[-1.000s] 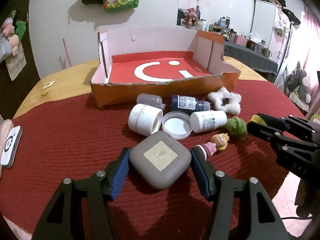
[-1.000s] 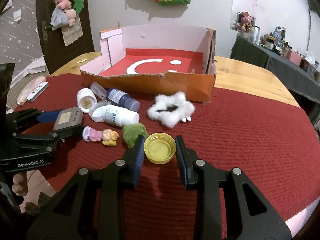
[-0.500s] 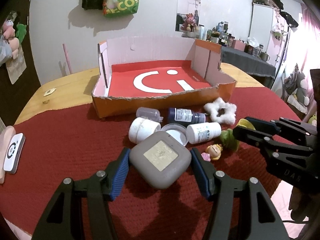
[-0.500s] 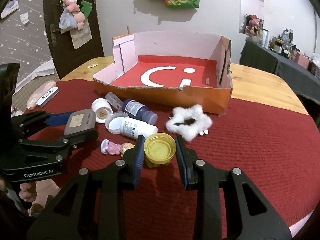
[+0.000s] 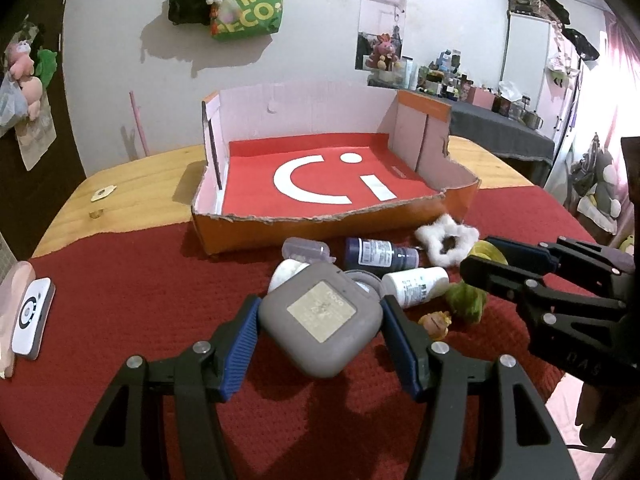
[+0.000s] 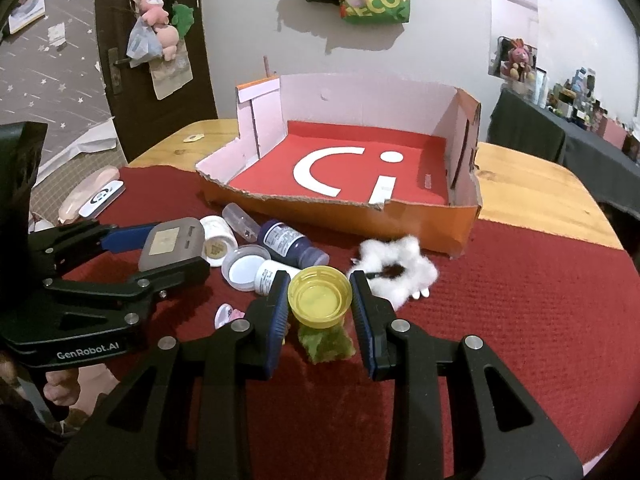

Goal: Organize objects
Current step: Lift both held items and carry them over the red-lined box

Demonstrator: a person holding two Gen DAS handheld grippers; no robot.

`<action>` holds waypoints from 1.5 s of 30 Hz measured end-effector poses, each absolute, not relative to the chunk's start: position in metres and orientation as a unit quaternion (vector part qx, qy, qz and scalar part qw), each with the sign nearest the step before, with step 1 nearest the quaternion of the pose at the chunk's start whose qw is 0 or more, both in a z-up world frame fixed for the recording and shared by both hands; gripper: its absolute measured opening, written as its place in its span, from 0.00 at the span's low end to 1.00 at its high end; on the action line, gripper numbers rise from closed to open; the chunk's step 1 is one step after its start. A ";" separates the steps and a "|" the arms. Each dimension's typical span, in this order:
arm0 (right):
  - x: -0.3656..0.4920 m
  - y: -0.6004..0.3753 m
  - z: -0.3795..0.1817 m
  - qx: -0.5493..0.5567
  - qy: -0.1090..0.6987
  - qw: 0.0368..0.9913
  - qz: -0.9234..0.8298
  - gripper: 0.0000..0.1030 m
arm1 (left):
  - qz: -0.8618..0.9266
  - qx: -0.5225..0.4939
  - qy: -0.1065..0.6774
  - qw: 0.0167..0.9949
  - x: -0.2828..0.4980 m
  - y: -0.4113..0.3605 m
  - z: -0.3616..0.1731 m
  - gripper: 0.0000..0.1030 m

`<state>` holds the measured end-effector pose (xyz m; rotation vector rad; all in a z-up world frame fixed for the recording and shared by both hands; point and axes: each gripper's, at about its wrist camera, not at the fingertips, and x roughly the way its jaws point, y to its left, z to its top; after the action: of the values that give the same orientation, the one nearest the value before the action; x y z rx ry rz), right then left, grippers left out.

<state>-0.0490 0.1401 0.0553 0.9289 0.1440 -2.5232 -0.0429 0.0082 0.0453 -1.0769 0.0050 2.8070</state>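
the grey case (image 5: 319,322) is clamped in the left hand-held gripper (image 5: 320,344), the yellow cap (image 6: 320,300) in the right hand-held gripper (image 6: 320,308), both above the surface (image 6: 520,320). each should be carried over the torn front wall of the box (image 6: 400,220), lowered, then released.

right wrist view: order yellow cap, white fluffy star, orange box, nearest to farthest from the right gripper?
1. Yellow cap: clamped in the right gripper.
2. White fluffy star: just beyond, to the right.
3. Orange box: behind the star, farthest.
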 end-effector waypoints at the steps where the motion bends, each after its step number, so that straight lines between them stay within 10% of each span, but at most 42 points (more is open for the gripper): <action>1: -0.050 0.140 0.056 0.336 0.052 0.222 -0.914 0.28 | 0.932 -0.357 0.002 0.068 -0.044 0.008 0.046 0.60; 45: -0.150 0.124 0.099 0.366 0.028 0.241 -0.899 0.28 | 0.934 -0.354 -0.005 0.051 -0.148 -0.006 0.101 0.60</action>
<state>-0.1496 0.1245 0.0993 1.0005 0.0767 -2.4580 -0.1480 -0.0063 0.1014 -1.0778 -0.0147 2.8430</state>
